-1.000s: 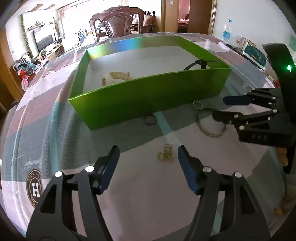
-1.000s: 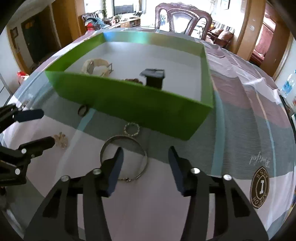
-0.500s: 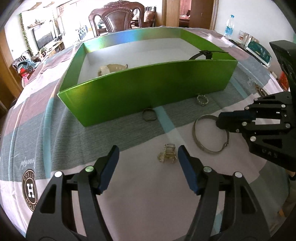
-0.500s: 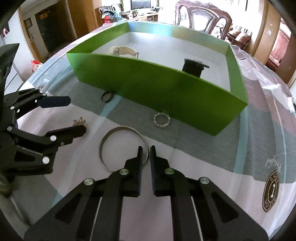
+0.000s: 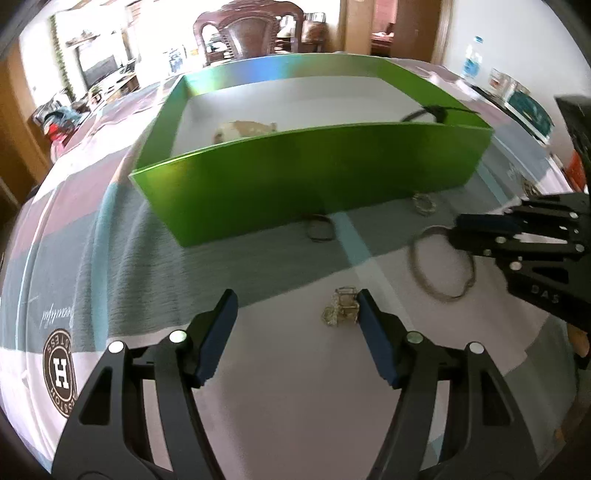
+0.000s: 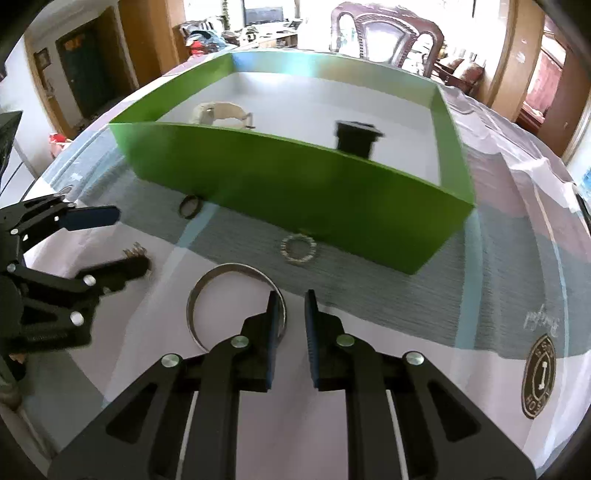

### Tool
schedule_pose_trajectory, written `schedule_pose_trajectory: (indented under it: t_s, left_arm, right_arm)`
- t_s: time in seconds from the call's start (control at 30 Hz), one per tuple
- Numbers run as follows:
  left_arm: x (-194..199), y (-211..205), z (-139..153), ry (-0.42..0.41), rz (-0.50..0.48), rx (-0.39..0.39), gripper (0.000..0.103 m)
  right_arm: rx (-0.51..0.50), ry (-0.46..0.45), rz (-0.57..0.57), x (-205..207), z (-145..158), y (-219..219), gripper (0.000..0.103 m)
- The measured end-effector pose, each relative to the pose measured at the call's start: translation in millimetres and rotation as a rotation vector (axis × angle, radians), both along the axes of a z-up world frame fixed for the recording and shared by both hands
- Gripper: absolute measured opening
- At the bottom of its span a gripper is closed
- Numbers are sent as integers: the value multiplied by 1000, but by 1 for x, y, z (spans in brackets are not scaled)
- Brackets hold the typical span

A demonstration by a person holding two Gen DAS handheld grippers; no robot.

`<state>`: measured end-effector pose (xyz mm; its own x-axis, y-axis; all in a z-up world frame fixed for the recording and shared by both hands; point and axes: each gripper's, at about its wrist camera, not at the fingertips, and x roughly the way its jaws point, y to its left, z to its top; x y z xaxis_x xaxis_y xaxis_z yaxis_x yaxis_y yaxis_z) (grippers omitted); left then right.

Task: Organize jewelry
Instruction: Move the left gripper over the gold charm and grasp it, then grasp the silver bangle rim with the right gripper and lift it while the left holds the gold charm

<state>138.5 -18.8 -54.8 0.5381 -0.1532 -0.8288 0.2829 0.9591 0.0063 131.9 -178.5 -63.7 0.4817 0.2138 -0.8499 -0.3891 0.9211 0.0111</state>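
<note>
Two tongs: left tongs wide open, right tongs nearly closed over thin silver bangle.

- Carved wooden chair: far side of the table.
- Water bottle: far right.
- Striped tablecloth: round logo near right.

- I am in a home's dining and living area.
- My table wears a striped pink, grey and white tablecloth.
- A carved dark wooden dining chair stands behind it.
- A flat television sits on a low cabinet.
- Brown wooden doors line the walls.
</note>
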Motion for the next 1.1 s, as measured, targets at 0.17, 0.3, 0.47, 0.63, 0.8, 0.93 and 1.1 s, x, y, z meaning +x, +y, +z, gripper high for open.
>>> schedule_pose_trajectory:
  t_s: [0.17,0.3,0.47,0.63,0.8,0.93,1.1]
  left_arm:
    - [4,9,-1,-4,27,-41,66]
    - [-2,4,-2,-21,-12,-44,57]
    - [-6,-5,-4,-43,-40,-21,30]
    - [-3,2,-5,-52,5,-24,17]
    - [-2,7,-4,-59,26,-17,17]
    - [-3,7,-3,-64,21,-12,17]
    - [-3,6,-3,-63,22,-12,27]
  right_arm:
    - [1,6,-42,3,1,-9,15]
    - [-4,-3,-23,2,0,-4,15]
    - [-11,-15,-7,-1,0,-1,15]
    - [-11,-6,10,-4,1,0,13]
    - [19,29,58,-6,2,4,14]
    - [-13,-8,61,-9,2,9,16]
    - [1,-31,33,-4,1,7,18]
